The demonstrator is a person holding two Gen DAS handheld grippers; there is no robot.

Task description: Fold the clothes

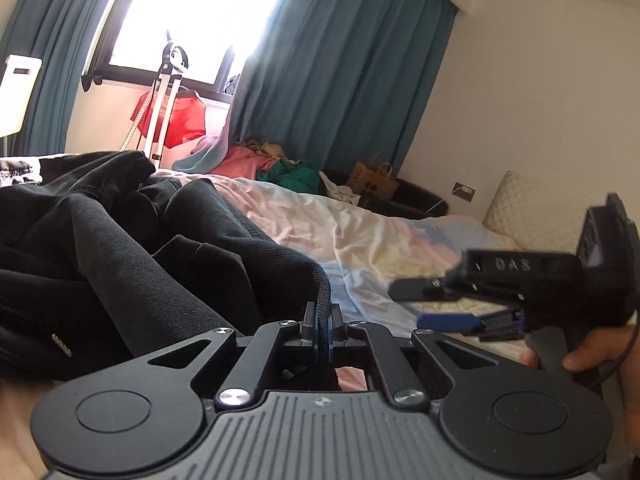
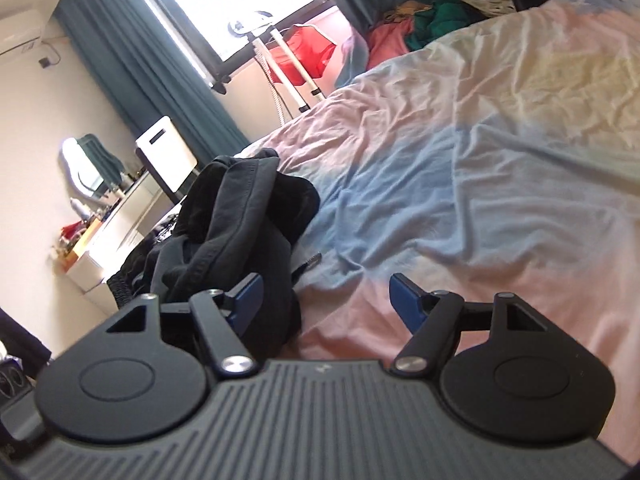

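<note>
The left gripper had its two fingers pinched tight on a thick hem of the black clothes. The blue pads pressed the cloth from both sides. From that pinch the dark cloth ran up and off to the left in a big rumpled heap with deep folds.

The right gripper had its fingers spread wide, with nothing between them. Its left blue pad sat just beside the black clothes, but it is hard to say if it touched them. Its right pad was over bare sheet. In the left view this gripper hung low over the bed, off to the right, with a hand on its handle.

The clothes lay bunched up on the bed, near its left edge. The bed had a wrinkled sheet in soft pink, blue and yellow.

Farther off, a pile of pink and green clothes sat at the far end of the bed. A brown paper bag stood near it. A pillow lay on the right. Teal curtains hung by a bright window, and a red cloth hung on a white stand below it. In the right view a white desk with small things and a mirror stood by the wall.
</note>
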